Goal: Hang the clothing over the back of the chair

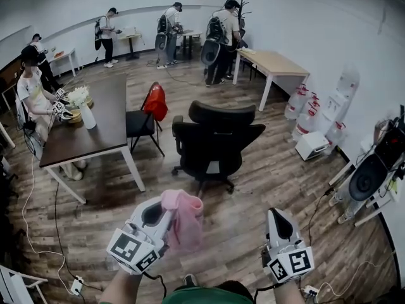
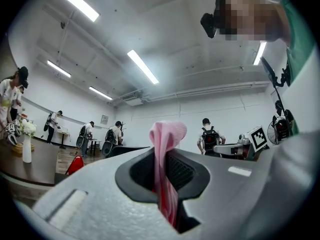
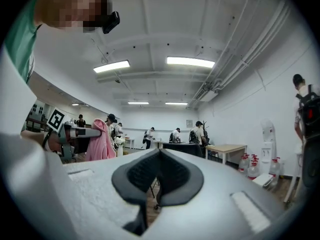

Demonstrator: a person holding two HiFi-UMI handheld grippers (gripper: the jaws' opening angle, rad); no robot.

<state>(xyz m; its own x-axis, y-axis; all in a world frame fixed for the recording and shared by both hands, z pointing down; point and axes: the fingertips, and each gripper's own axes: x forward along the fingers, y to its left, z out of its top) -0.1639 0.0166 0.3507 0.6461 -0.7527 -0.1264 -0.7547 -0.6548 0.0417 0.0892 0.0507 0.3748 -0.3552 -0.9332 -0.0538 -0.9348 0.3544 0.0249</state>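
A pink piece of clothing [image 1: 184, 216] hangs from my left gripper [image 1: 166, 202], which is shut on it low in the head view. In the left gripper view the pink fabric [image 2: 166, 184] is pinched between the jaws and bunches up above the tips. My right gripper [image 1: 276, 213] is to the right of it, shut with nothing in it; its jaws meet at the tips [image 3: 159, 152] in its own view. The black office chair [image 1: 214, 138] stands on the wooden floor ahead of both grippers, its back towards me. From the right gripper view the clothing [image 3: 101, 144] dangles at the left.
A dark table [image 1: 104, 128] with a white vase of flowers [image 1: 82, 109] stands at the left, a person seated by it. A small black chair with a red bag [image 1: 155, 101] is next to it. A light wooden table [image 1: 275, 62], water bottles [image 1: 310, 116] and a fan [image 1: 373, 176] line the right.
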